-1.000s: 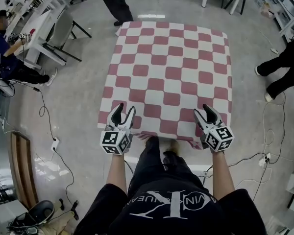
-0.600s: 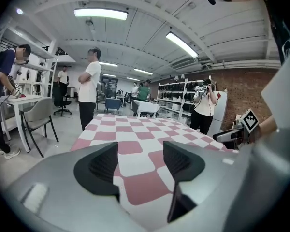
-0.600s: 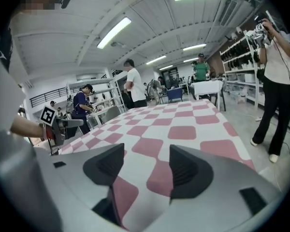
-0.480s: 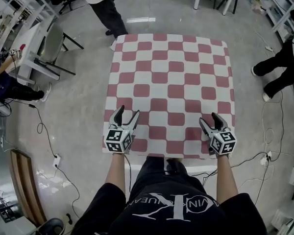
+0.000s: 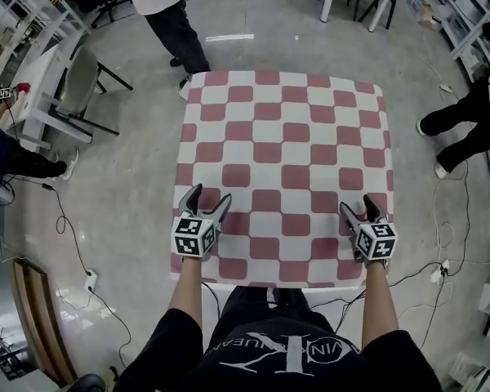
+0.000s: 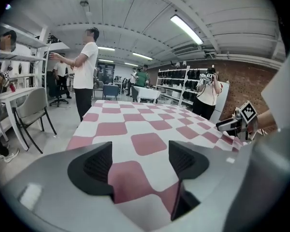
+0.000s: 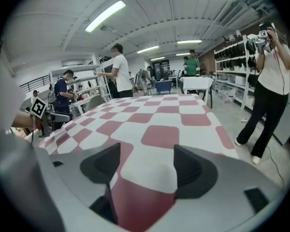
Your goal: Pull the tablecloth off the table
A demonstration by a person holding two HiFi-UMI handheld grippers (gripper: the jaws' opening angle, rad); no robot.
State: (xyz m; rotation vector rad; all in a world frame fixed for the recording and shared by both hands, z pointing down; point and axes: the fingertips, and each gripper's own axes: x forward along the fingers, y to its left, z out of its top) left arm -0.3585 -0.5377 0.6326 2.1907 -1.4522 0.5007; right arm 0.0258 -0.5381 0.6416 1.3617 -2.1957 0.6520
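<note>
A red-and-white checked tablecloth [image 5: 282,158] lies flat over the whole table. My left gripper [image 5: 206,200] hovers over its near left corner and my right gripper [image 5: 360,208] over its near right corner. Both point forward and down at the cloth. In the left gripper view the cloth [image 6: 135,129] shows between and below the open jaws of the left gripper [image 6: 140,162], unpinched. The right gripper view shows the same: the right gripper [image 7: 148,166] stands open above the cloth [image 7: 154,129]. Both pairs of jaws have just been opening, with only the flat cloth under them.
A person [image 5: 167,6] stands by the table's far left corner, another [image 5: 469,113] stands at the right, and a third sits at a white desk [image 5: 33,88] on the left. A grey chair [image 5: 86,76] stands left of the table. Cables [image 5: 77,219] run over the floor.
Both grippers have moved forward and lower over the cloth's near corners, and their jaws stand wider apart. The cloth's near edge, bunched a second ago, now lies flat.
</note>
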